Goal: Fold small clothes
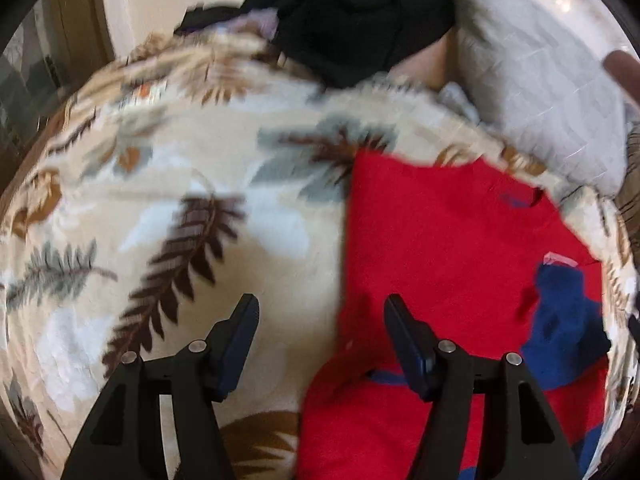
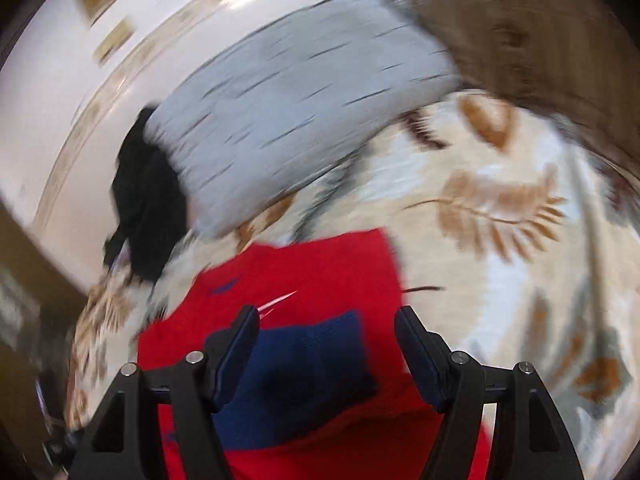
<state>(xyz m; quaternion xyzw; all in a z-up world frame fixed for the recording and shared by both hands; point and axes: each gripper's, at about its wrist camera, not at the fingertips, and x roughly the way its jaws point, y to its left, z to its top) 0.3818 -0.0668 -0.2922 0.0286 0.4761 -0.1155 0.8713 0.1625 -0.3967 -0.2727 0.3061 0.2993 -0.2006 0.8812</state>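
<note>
Now the red shirt (image 1: 440,248) lies on the leaf-print blanket (image 1: 180,184), its navy collar (image 2: 304,372) near; left gripper (image 1: 320,316) and right gripper (image 2: 326,328) both gape, holding nothing.

Leaf-print blanket (image 1: 168,184), grey pillow (image 1: 532,92) beside black garment (image 1: 352,20).

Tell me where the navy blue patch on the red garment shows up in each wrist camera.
Left wrist: the navy blue patch sits at the lower right, on the red garment, right of the fingers.
Right wrist: the navy blue patch sits low and centre, between the open fingers.
Shared landmark: the grey pillow beyond the garment.
</note>
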